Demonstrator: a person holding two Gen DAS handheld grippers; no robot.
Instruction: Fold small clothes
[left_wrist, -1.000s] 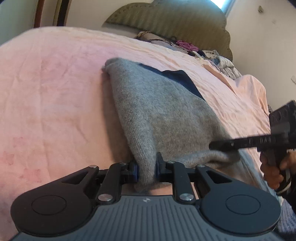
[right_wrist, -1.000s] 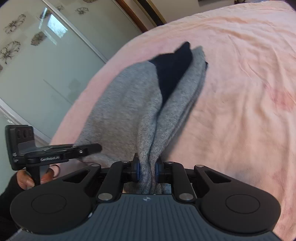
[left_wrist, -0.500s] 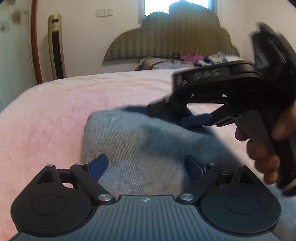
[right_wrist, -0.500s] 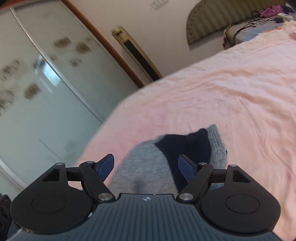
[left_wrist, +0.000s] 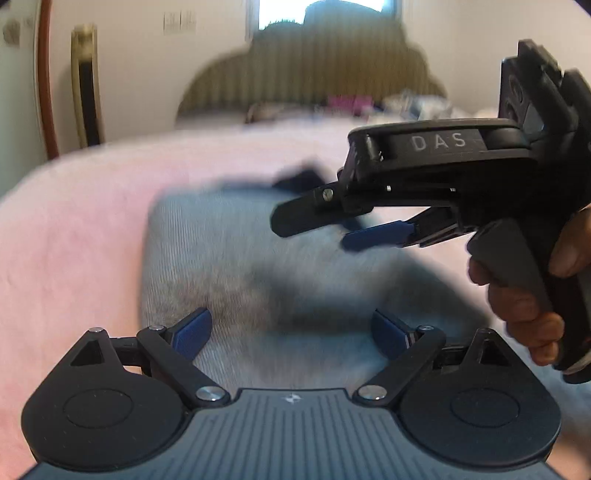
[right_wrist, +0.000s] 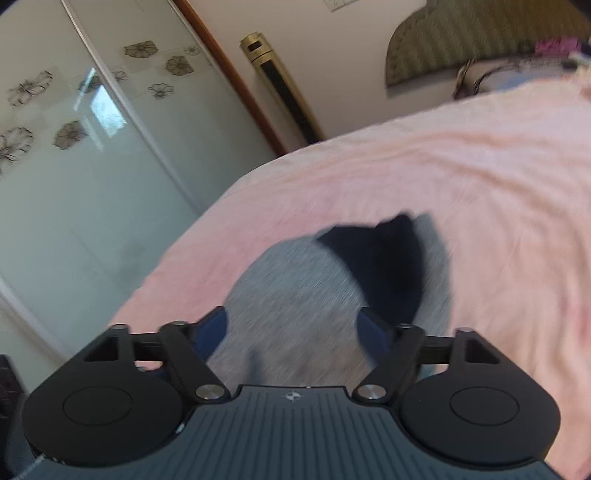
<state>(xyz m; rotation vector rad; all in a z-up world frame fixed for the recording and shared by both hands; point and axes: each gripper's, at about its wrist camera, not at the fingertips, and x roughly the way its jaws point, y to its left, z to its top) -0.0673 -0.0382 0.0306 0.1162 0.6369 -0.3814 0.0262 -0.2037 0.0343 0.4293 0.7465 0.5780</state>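
Grey garment (left_wrist: 236, 266) lies flat; only left view shows right gripper (left_wrist: 314, 225).

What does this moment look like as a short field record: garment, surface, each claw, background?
garment: grey knit garment with a dark navy part, lying on the bed, blurred
surface: pink bedspread
left claw: open, nothing gripped, jaws just opened, garment lies beyond them
right claw: open, nothing gripped, jaws just been opening; also seen from the left wrist view, above the garment
background: padded headboard, frosted sliding doors with flower prints
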